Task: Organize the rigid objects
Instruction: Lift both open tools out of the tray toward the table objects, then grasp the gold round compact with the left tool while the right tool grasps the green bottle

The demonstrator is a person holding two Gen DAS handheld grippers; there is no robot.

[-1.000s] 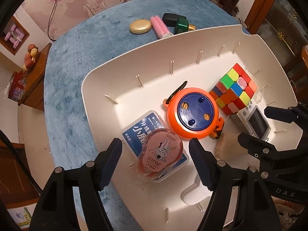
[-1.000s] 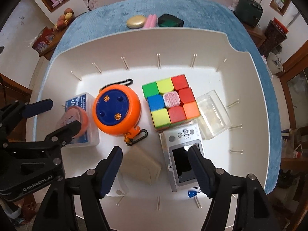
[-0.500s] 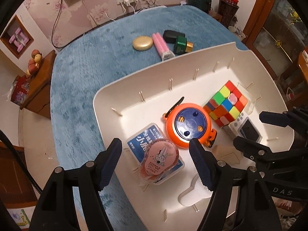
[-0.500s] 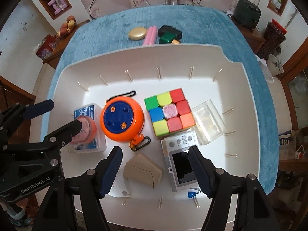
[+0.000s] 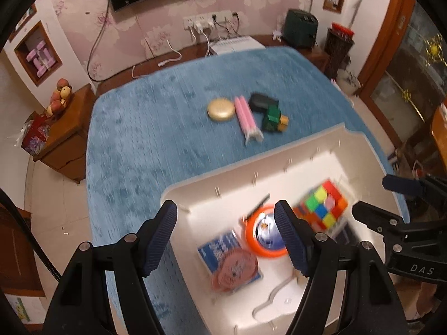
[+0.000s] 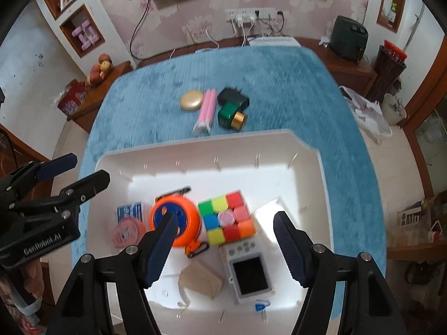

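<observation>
Both the left tongs [image 5: 225,240] and right tongs [image 6: 223,244] have lifted away from the white tray [image 6: 313,173] at the table's near edge, jaws wide and empty, leaving four objects [image 6: 215,109] mid-table still to collect.

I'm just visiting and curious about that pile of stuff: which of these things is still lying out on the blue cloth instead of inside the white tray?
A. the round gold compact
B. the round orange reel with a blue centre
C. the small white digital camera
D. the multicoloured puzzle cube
A: the round gold compact lies on the blue cloth beyond the white tray, beside a pink tube, while the others sit inside the tray.
</observation>
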